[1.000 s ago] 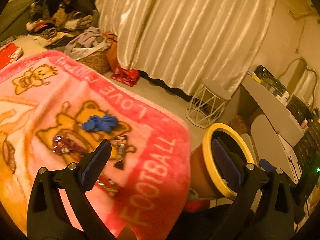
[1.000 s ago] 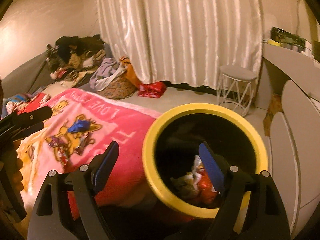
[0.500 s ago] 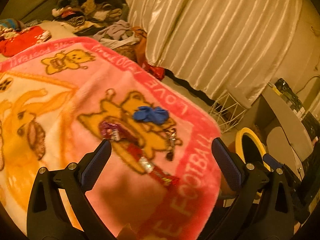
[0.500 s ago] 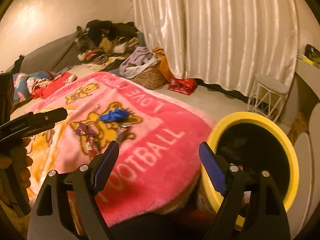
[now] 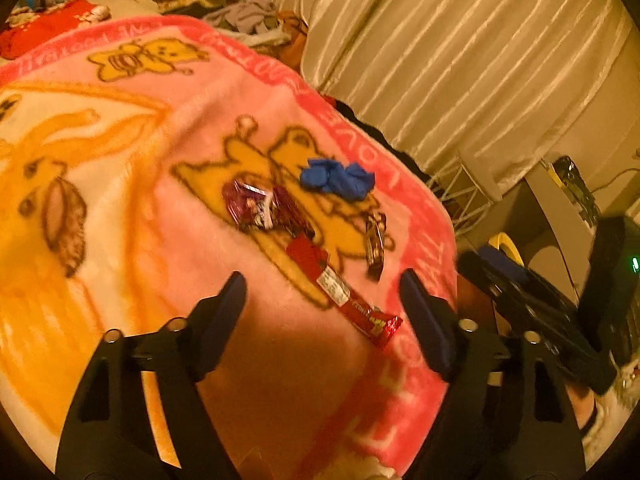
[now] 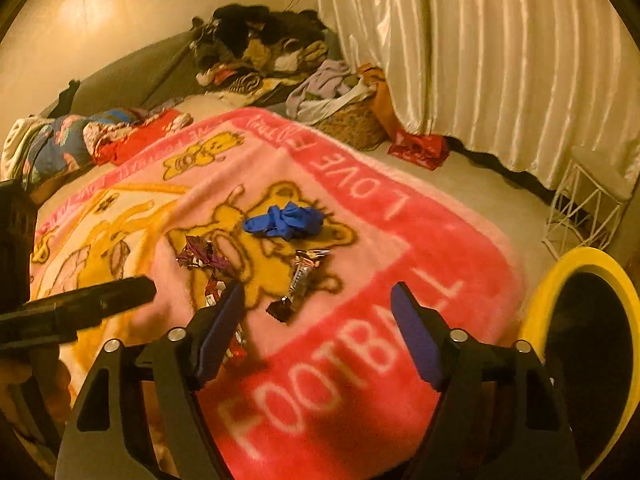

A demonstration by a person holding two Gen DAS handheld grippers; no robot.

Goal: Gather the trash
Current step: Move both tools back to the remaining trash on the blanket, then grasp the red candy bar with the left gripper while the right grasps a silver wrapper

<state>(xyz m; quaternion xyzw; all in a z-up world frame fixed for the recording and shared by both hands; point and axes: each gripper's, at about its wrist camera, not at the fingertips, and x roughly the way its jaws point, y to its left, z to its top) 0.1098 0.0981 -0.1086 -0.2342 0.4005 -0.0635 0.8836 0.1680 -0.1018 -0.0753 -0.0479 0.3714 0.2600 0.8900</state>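
Trash lies on a pink bear blanket (image 5: 132, 184) (image 6: 400, 240): a crumpled blue glove (image 5: 338, 178) (image 6: 286, 220), a purple wrapper (image 5: 256, 208) (image 6: 202, 256), a long red wrapper (image 5: 344, 296) and a dark silver wrapper (image 5: 376, 240) (image 6: 298, 280). My left gripper (image 5: 322, 292) hovers over the red wrapper, jaws closing, with the wrapper's middle between them but not touched. My right gripper (image 6: 314, 300) hangs just in front of the dark silver wrapper, jaws closing on nothing. A yellow-rimmed bin (image 6: 580, 320) (image 5: 506, 242) stands right of the bed.
Piles of clothes (image 6: 260, 52) lie at the far end of the bed. On the floor by the curtain (image 6: 480, 60) are a laundry basket (image 6: 352, 120), a red bag (image 6: 418, 148) and a white wire stool (image 6: 588, 204). A person's hand shows low at the left of the right wrist view.
Both grippers have swung left from the bin to over the blanket's trash and come lower. Each pair of jaws has narrowed. The bin has slid to the right edge of both views.
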